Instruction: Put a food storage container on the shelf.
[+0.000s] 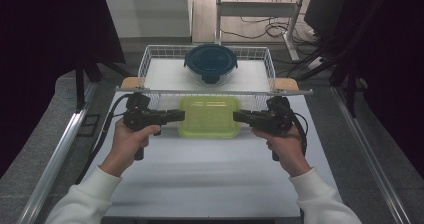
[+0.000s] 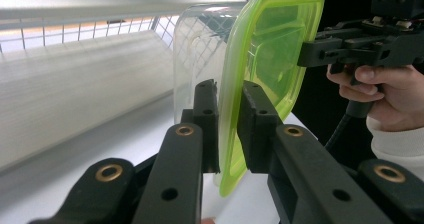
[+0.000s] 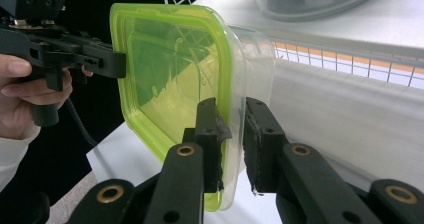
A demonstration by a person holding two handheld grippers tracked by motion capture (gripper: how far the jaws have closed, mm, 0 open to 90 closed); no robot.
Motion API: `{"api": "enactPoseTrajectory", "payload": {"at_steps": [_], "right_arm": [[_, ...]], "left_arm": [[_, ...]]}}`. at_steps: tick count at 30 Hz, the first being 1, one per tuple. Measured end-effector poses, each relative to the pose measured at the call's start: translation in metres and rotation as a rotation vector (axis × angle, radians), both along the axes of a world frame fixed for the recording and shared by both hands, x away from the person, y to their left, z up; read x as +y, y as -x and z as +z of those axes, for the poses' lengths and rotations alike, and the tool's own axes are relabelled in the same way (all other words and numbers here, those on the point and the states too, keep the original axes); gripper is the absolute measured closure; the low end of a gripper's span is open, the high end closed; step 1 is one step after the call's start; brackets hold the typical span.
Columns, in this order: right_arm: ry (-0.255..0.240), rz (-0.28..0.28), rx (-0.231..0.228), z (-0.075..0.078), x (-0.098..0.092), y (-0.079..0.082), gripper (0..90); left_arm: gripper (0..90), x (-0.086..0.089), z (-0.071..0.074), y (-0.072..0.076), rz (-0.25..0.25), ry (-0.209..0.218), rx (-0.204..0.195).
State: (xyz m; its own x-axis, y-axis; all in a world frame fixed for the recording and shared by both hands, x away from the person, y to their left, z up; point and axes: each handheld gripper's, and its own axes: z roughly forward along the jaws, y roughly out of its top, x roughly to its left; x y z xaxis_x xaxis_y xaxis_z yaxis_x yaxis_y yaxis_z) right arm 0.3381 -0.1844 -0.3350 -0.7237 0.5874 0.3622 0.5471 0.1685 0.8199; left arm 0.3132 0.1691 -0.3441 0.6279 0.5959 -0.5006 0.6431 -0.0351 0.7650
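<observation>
Your left gripper (image 1: 176,116) pinches the left rim of the green-lidded box (image 1: 209,116). In the left gripper view the jaws stand narrow, one pad on the green lid (image 2: 270,59) and the other against the clear wall under the rim.

Centre: the box hangs level between your two hands, just in front of the wire basket (image 1: 145,59) and above the white table (image 1: 200,174). A round bowl with a dark blue lid (image 1: 210,61) already sits on the basket's upper tier.

Your right gripper (image 1: 242,116) mirrors the left one: jaws nearly closed on the right rim. In the right gripper view the lid edge and the clear wall sit between the pads, so the hold looks firm on both sides.

Judgement on progress: pick-up done, box clear of the table. Placement is still open. The box appears headed for the basket, either onto the tier beside the bowl or under it; which one I cannot tell. What is left for you is to carry it in level, set it down and let both sides go.
</observation>
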Motion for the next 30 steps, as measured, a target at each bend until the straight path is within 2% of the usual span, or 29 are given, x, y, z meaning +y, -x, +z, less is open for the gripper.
{"api": "enactPoseTrajectory", "payload": {"at_steps": [10, 20, 24, 30], "right_arm": [[-0.005, -0.005, -0.018, 0.016, 0.003, -0.006, 77.4], [-0.008, -0.01, -0.024, 0.034, 0.006, -0.02, 77.5], [-0.024, -0.009, -0.03, 0.046, 0.006, -0.028, 77.5], [-0.021, -0.019, -0.059, 0.067, 0.009, -0.037, 77.6]], "left_arm": [[80.1, 0.003, 0.016, -0.009, -0.007, 0.003, -0.029], [80.3, 0.006, 0.036, -0.024, -0.004, -0.008, -0.045], [80.3, 0.009, 0.046, -0.032, -0.006, 0.011, -0.051], [80.4, 0.012, 0.064, -0.046, -0.01, 0.015, -0.074]]}}
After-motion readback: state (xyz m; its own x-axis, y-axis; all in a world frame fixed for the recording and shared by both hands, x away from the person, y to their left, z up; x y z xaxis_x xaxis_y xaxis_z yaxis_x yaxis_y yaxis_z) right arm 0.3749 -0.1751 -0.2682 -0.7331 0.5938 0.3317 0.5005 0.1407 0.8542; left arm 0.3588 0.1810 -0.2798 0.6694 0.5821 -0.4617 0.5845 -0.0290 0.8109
